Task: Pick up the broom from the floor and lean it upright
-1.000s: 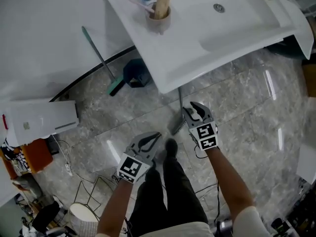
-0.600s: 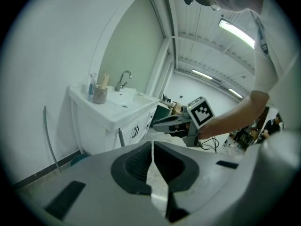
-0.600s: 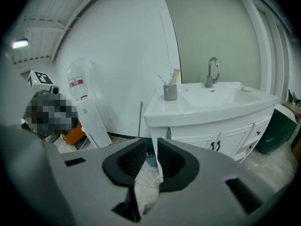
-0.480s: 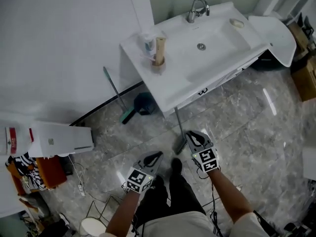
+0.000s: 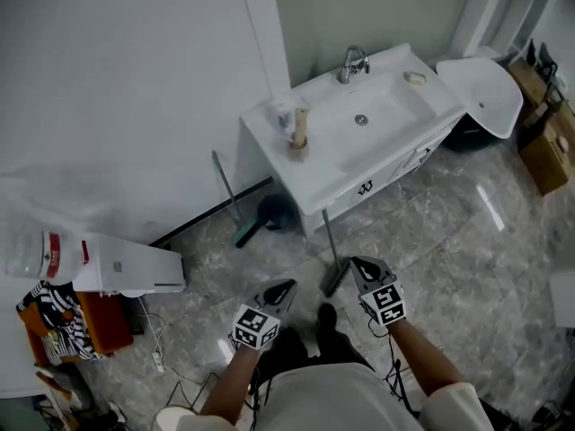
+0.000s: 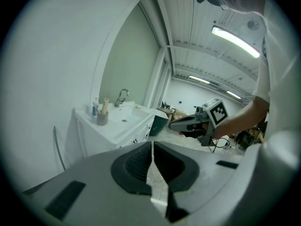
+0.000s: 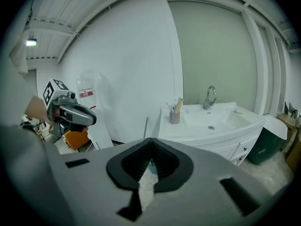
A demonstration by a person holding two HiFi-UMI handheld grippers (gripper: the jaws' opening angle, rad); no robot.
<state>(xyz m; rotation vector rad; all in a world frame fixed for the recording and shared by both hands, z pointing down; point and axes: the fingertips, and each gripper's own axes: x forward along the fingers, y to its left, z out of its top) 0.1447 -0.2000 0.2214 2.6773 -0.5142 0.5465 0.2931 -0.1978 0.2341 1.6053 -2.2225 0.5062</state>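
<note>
Leaning on the sink cabinet, your broom is upright, head on the floor by your right gripper, whose empty jaws just closed. Your left gripper has its jaws together, empty too. Cup holds brushes. Bottle has a red label, unreadable.

The left gripper and right gripper are grey with black ribbed pads and black-and-white marker cubes; a black cable hangs by the right; the wearer has a white short-sleeved top and dark trousers.
</note>
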